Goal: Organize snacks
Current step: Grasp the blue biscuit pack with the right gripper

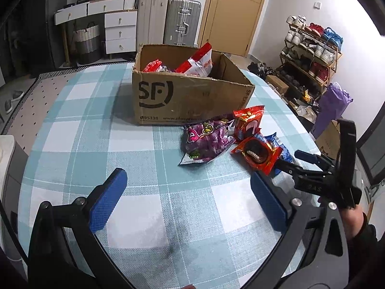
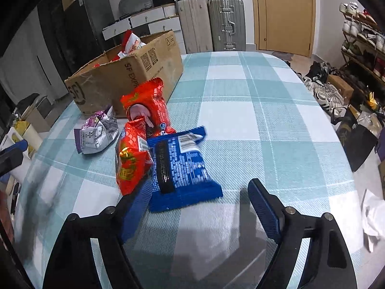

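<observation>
Snacks are maybe half sorted: a few red packets already sit in the SF cardboard box (image 1: 192,96), but four are left on the checked surface (image 1: 144,192) just beside it: purple bag (image 1: 207,142), two red packets and the blue packet (image 2: 180,168). My right tongs (image 2: 195,204) gape around the blue one's near end, not pinching yet. Left tongs (image 1: 187,197) hang apart, empty.

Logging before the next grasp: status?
Left gripper open, empty. Right gripper open, blue snack pack between its fingers, not gripped. Cardboard box part filled. Red packs overlap the blue.
</observation>
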`<action>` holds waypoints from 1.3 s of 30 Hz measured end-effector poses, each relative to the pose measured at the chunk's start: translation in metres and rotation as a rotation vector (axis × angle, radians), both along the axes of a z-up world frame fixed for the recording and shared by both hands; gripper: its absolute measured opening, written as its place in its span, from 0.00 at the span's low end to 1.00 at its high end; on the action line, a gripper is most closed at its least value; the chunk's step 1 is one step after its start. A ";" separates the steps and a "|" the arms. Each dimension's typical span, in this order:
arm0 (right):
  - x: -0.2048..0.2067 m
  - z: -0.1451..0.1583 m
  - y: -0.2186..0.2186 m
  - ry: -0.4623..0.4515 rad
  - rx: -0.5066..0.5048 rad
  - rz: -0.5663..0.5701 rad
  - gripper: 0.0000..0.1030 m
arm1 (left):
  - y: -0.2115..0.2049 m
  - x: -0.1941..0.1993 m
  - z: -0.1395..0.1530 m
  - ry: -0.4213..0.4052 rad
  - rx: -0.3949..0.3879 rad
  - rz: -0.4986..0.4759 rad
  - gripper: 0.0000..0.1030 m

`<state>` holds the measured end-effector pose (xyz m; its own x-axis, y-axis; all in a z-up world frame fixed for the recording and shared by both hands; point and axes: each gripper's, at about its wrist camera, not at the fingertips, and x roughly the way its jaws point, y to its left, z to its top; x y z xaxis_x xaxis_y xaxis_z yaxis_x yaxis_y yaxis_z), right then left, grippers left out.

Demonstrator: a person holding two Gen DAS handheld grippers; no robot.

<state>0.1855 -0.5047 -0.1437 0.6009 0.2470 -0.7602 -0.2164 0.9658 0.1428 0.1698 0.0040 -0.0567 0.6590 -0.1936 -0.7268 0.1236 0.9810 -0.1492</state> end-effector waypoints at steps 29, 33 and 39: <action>0.017 0.003 0.012 -0.008 0.084 0.057 0.44 | 0.013 0.011 -0.015 0.054 0.021 0.037 0.99; 0.007 0.005 0.010 -0.015 0.098 0.055 0.44 | 0.005 0.020 -0.017 0.064 0.030 0.025 0.99; -0.008 0.008 0.004 -0.021 0.125 0.045 0.44 | -0.010 0.039 -0.024 0.096 0.017 0.000 0.99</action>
